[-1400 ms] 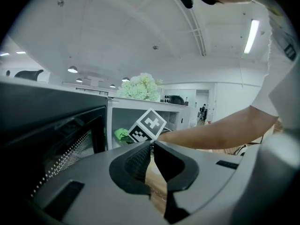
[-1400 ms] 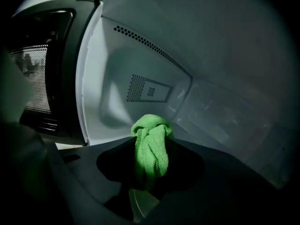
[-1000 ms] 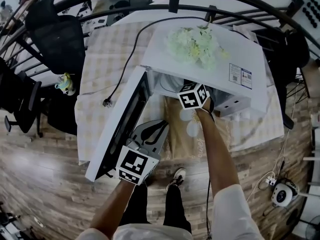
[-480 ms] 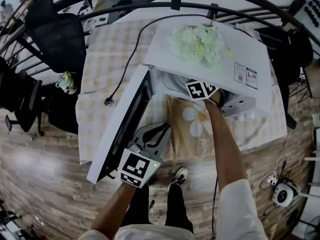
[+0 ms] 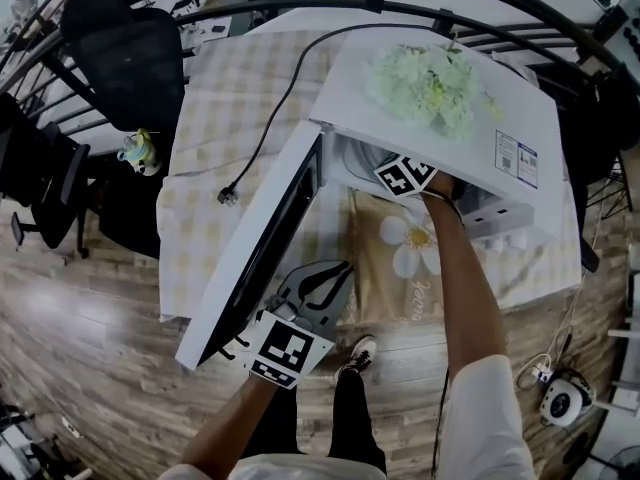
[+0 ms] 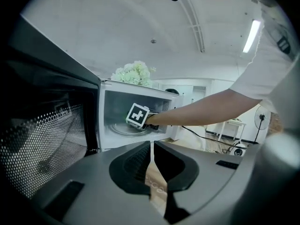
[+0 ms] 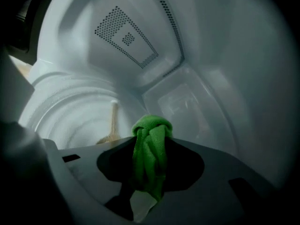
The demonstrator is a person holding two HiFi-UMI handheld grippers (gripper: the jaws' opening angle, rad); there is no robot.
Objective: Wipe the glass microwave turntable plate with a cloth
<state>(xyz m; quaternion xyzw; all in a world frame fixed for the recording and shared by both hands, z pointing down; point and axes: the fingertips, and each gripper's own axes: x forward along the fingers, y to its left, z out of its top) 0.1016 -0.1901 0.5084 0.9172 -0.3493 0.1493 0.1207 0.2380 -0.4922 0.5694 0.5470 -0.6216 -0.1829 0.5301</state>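
**Green cloth clamped inside the microwave**

The right gripper [image 7: 150, 142] is inside the open microwave [image 5: 520, 118], with its jaws clenched on a bunched green cloth [image 7: 149, 158]. The glass plate [image 7: 70, 118] lies on the oven floor just ahead of the cloth; I cannot tell if they touch. The left gripper [image 6: 152, 146] hangs outside beside the open door [image 5: 255, 258], jaws together, nothing between them.

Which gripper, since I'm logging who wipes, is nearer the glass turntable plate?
Right. The right gripper is inside the microwave, over the plate; the left gripper is outside, beside the open door.
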